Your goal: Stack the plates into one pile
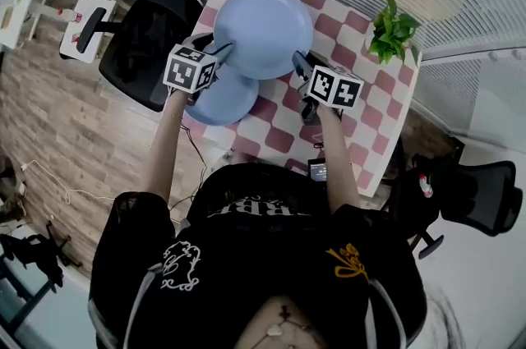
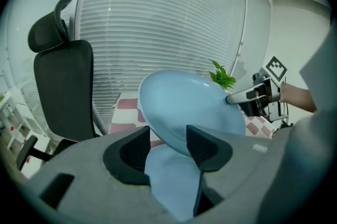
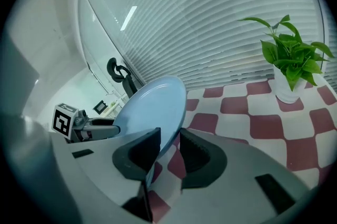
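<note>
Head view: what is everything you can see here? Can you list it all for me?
top plate: 1, light blue, up above the table, held at both sides
bottom plate: 1, light blue, at the table's near left edge, partly under the top plate
table: 1, red and white checks, middle
plant: 1, green in a white pot, table's far right corner
chairs: 2, black, one left of the table, one at the right
left claw: 1, grey and black, shut on the top plate's left rim
right claw: 1, grey and black, shut on its right rim
</note>
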A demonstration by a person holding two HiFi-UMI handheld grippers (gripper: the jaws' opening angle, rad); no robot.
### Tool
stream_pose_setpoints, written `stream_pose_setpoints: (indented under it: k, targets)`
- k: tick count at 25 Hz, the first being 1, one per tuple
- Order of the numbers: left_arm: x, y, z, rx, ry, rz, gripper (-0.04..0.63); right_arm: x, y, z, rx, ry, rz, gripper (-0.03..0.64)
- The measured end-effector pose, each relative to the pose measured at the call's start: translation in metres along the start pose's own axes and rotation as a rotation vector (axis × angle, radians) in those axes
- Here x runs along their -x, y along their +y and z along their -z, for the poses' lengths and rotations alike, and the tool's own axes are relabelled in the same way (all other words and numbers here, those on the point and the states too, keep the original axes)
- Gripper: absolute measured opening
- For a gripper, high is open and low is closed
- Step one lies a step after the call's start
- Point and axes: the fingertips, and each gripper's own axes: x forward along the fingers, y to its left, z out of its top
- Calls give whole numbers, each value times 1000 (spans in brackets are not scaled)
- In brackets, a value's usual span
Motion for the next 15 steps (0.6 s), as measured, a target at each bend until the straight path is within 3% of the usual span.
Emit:
stream_pose_setpoints:
  k: [7, 15]
  targets:
    - [66, -11, 43, 88, -56, -69, 222, 14, 49, 34, 60, 40, -73, 110]
    - [112, -26, 124, 227, -24, -130, 222, 15, 76, 105, 90, 175, -75, 107]
